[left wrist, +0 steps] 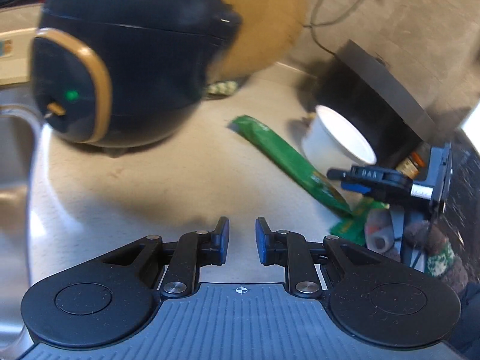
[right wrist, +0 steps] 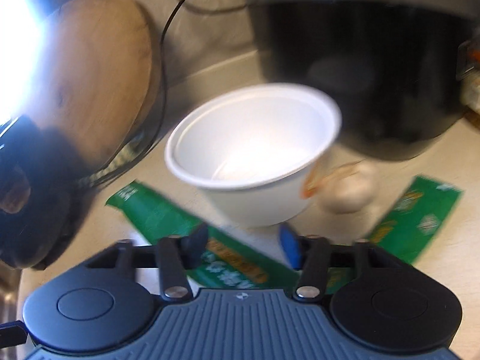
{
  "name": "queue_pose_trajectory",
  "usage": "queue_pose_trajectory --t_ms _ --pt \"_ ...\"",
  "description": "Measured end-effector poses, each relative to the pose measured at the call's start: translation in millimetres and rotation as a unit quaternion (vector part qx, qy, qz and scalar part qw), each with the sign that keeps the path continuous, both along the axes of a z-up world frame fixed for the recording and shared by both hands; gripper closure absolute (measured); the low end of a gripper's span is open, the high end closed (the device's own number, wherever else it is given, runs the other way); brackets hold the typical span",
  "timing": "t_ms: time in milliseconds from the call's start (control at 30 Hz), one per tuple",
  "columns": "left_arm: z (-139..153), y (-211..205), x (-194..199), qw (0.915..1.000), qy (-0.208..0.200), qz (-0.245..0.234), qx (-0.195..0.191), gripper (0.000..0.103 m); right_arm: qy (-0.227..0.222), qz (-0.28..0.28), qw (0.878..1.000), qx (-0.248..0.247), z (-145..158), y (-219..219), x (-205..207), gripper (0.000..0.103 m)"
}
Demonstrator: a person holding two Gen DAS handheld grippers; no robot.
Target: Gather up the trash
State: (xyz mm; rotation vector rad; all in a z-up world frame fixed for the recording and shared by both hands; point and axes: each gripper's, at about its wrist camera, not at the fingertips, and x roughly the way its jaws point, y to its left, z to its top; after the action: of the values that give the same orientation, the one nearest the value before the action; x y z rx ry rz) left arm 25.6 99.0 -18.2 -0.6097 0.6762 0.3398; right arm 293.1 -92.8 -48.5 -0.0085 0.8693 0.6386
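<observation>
A white foam cup (right wrist: 252, 150) stands on the beige counter, blurred, just ahead of my right gripper (right wrist: 244, 243). This gripper's jaws stand apart, and the cup's base sits right at their tips; no pad presses on it. A long green wrapper (right wrist: 168, 219) lies flat under the fingers. A second green wrapper (right wrist: 417, 219) and a crumpled white scrap (right wrist: 348, 192) lie to the right. In the left wrist view my left gripper (left wrist: 241, 240) hovers over bare counter, open with nothing between its blue pads. The green wrapper (left wrist: 279, 153), the cup (left wrist: 339, 138) and the right gripper (left wrist: 342, 180) sit to its right.
A black rice cooker with gold trim (left wrist: 120, 69) stands at the left beside a steel sink (left wrist: 15, 156). A round wooden board (left wrist: 264, 15) leans on the back wall, where cables hang. A black pot (right wrist: 360, 60) looms behind the cup. A sleeve (left wrist: 435, 249) shows at the right.
</observation>
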Motion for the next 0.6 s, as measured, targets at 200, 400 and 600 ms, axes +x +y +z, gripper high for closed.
queue_pose_trajectory --t_ms 200,400,600 --pt "-3 3 3 0.9999 0.007 0.011 -0.006 0.081 0.066 0.1 0.992 0.042 -6 17 -42 0.064" --pt "-7 -16 36 0.9984 0.013 -0.054 -0.007 0.081 -0.047 0.135 0.99 0.008 23 -3 -103 0.064" --pt "-2 -51 87 0.9869 -0.007 -0.161 -0.008 0.081 -0.122 -0.056 0.99 -0.055 30 -73 -96 0.044"
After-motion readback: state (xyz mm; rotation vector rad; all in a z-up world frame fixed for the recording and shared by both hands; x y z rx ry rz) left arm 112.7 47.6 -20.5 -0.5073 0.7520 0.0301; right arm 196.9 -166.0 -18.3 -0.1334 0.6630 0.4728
